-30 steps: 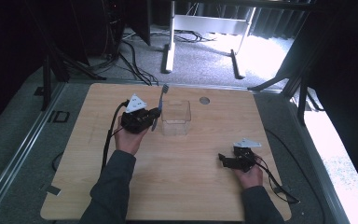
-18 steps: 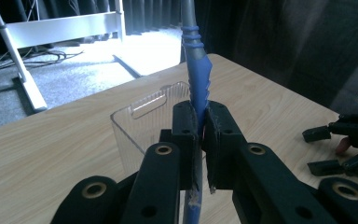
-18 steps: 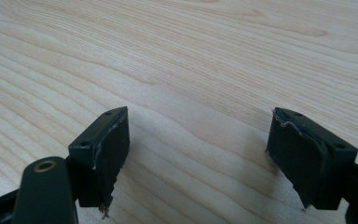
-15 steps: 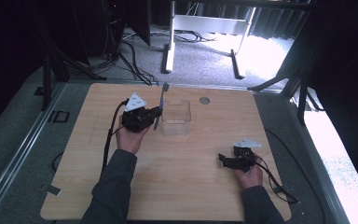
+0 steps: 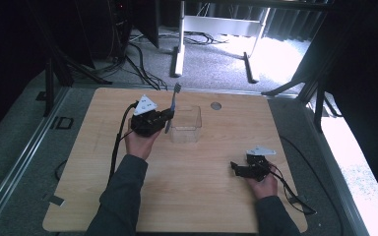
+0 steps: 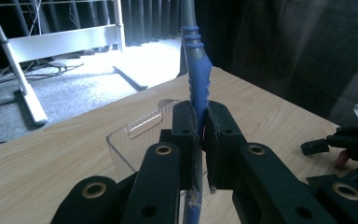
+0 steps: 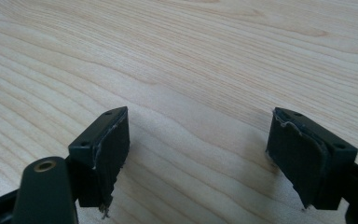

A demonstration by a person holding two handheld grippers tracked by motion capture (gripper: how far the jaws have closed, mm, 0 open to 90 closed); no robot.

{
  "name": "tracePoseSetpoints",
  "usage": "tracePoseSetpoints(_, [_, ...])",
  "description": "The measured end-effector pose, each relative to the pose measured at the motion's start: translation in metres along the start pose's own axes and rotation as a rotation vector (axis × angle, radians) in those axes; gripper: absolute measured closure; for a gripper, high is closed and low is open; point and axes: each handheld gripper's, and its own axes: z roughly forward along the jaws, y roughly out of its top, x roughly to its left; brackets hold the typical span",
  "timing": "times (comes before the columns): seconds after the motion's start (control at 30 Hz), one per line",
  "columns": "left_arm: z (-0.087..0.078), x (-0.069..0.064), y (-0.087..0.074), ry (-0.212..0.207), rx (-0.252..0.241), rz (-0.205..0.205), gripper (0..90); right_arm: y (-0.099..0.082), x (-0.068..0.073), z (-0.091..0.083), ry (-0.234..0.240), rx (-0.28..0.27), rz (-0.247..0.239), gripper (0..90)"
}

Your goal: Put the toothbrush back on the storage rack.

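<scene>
Two grippers in frame, both hand-held over a pale wood-grain table (image 5: 187,196) with rounded corners. No brand, label or legible writing on any item.

Left gripper (image 5: 170,118), at about 10 o'clock on the table: black matte body, grey three-cornered plate on top, black cable trailing back along the sleeve. Jaws pressed together on a toothbrush (image 6: 196,79), pinching its handle. Handle is blue with grey, ridged grip ribs along one edge, smooth plastic sheen; the pads, black with frayed rubbery edges, clamp it on both flat sides. In the high view the toothbrush (image 5: 173,104) stands near upright, tilted slightly, head toward 12 o'clock, bristle end up.

Clear container (image 5: 187,129): transparent rigid plastic, rectangular, open top, rounded corners, walls thin and glossy. It sits just beside the left gripper at its 3 o'clock. In the left gripper view the container (image 6: 135,135) lies right behind the jaws; whether the handle's lower end touches it cannot be told.

Right gripper (image 5: 236,168), at about 4 o'clock on the table, well apart from the container: jaws spread wide, nothing between them, bare wood grain beneath. Pads (image 7: 109,149) black, worn at the edges.

Small round grey disc (image 5: 216,105) set in the table near 12 o'clock.
</scene>
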Motion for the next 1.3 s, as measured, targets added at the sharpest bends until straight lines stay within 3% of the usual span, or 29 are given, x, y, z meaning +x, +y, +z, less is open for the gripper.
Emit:
tracePoseSetpoints(0.6, [0.010,-0.002,0.008,0.003,-0.010,0.020,83.5,0.000,0.000,0.000,0.000,0.000,-0.001,20.7])
tracePoseSetpoints(0.87, [0.016,-0.003,0.007,0.003,-0.027,0.020,83.5,0.000,0.000,0.000,0.000,0.000,0.000,20.7])
tracePoseSetpoints(1.13, [0.023,-0.009,0.006,0.022,-0.062,0.048,83.5,0.000,0.000,0.000,0.000,0.000,-0.001,20.7])
tracePoseSetpoints(1.3, [0.030,-0.006,0.005,0.025,-0.067,0.050,83.5,0.000,0.000,0.000,0.000,0.000,-0.001,20.7])
